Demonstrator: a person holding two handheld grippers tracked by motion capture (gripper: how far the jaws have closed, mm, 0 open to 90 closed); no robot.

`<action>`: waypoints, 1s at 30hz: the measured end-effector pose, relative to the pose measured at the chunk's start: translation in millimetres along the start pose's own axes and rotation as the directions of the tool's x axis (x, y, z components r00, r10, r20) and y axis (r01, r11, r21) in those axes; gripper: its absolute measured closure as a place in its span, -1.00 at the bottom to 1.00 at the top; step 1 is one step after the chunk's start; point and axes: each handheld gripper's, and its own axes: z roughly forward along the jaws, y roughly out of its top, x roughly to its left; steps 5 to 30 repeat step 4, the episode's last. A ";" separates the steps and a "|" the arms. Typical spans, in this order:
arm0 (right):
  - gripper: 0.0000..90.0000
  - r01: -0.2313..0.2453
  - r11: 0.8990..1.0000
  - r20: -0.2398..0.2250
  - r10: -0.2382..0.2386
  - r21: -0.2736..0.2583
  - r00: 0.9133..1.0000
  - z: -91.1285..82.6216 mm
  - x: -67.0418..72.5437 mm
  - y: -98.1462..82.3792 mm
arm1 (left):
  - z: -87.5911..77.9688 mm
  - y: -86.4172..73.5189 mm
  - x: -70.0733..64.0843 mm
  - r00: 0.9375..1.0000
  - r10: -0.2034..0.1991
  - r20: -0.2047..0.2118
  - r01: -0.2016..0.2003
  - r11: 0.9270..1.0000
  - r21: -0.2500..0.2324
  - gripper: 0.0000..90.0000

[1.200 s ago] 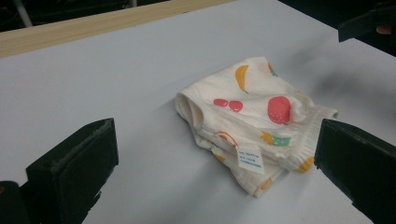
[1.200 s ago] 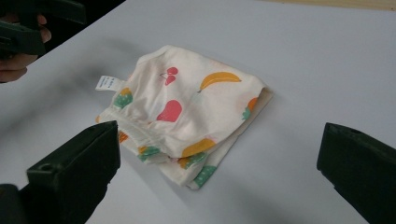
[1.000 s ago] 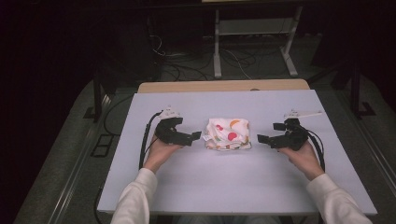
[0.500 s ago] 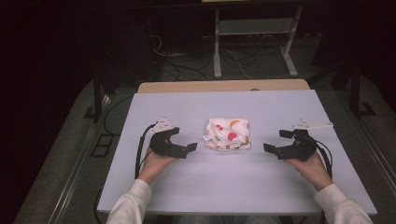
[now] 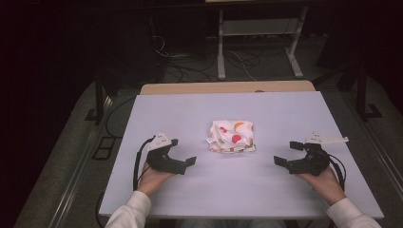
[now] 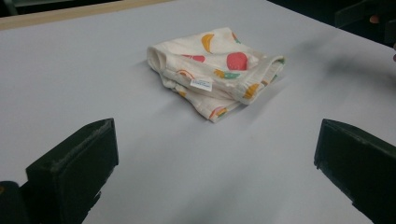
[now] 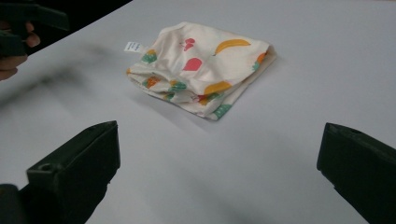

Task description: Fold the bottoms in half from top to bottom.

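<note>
The cloth [image 5: 232,136] lies folded in a small neat pile in the middle of the frame, so the folding looks done, and the left gripper [image 5: 184,153] and right gripper [image 5: 286,153] sit wide open and empty at the lower left and lower right.

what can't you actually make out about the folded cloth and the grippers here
- Folded cloth: its underside and inner layers, hidden by its own folds in every view.
- White tag: its print is too small in the left gripper view.
- Left gripper, right gripper: bodies cut off by the bottom edge of their own views.
</note>
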 end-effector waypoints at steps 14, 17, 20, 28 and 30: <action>-1.00 -0.010 1.000 0.013 0.010 -0.003 1.000 -3.0 -3.5 -5.8 | -2.6 -7.9 -0.3 1.000 0.000 -0.011 0.000 1.000 0.009 -1.00; -1.00 -0.010 1.000 0.013 0.010 -0.003 1.000 -3.0 -3.5 -5.8 | -2.6 -7.9 -0.3 1.000 0.000 -0.011 0.000 1.000 0.009 -1.00; -1.00 -0.010 1.000 0.013 0.010 -0.003 1.000 -3.0 -3.5 -5.8 | -2.6 -7.9 -0.3 1.000 0.000 -0.011 0.000 1.000 0.009 -1.00; -1.00 -0.010 1.000 0.013 0.010 -0.003 1.000 -3.0 -3.5 -5.8 | -2.6 -7.9 -0.3 1.000 0.000 -0.011 0.000 1.000 0.009 -1.00; -1.00 -0.010 1.000 0.013 0.010 -0.003 1.000 -3.0 -3.5 -5.8 | -2.6 -7.9 -0.3 1.000 0.000 -0.011 0.000 1.000 0.009 -1.00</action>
